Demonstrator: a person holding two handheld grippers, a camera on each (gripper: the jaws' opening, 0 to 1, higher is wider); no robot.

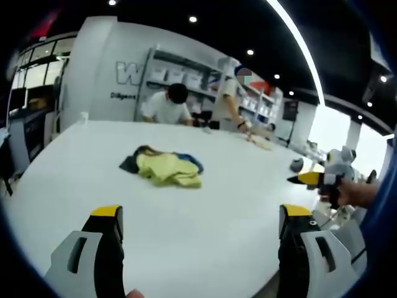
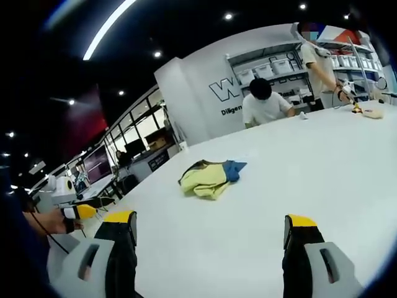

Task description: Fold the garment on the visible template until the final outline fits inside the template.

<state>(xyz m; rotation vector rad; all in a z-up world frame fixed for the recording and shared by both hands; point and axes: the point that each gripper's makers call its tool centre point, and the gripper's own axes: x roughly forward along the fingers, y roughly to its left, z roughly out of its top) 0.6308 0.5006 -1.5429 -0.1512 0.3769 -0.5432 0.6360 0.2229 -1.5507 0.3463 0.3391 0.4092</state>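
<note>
The yellow garment lies crumpled on the white table, partly over a dark-and-blue piece, its long axis running across both views. The left gripper, jaws spread and holding nothing, faces it from well apart, the garment slightly left of centre. The right gripper, also spread and holding nothing, is similarly far. I can make out no template outline. The left gripper view also catches the right gripper beyond the garment's right side.

Left gripper gapes over the table; crumpled garment beyond, right gripper at right
</note>
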